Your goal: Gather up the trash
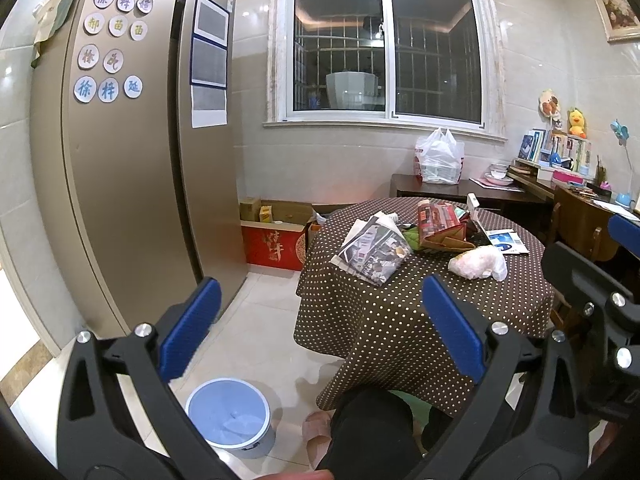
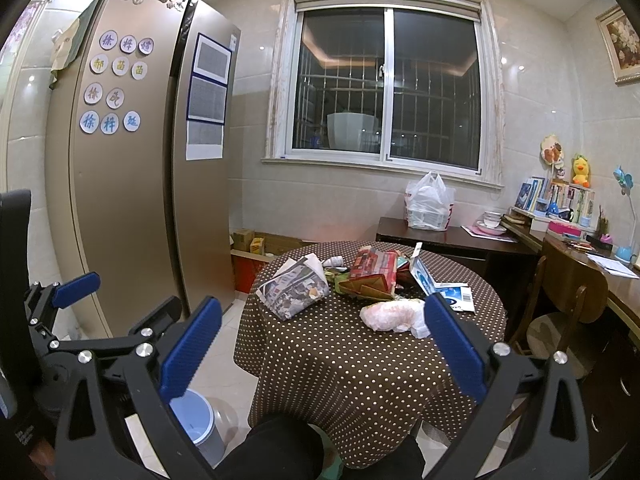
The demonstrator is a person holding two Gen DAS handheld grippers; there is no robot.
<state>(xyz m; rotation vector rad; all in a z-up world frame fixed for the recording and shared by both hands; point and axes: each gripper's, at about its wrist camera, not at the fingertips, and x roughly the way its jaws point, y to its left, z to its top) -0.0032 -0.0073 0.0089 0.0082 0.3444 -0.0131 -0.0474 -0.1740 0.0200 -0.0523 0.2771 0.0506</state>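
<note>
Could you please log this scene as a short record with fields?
Left tongs: open, empty
Right tongs: open, empty
Table: round, brown dotted cloth
Trash on table: folded newspaper, red carton, crumpled plastic bag
Bin: blue, on floor beside table, apparently empty
Progress: nothing picked up yet
</note>
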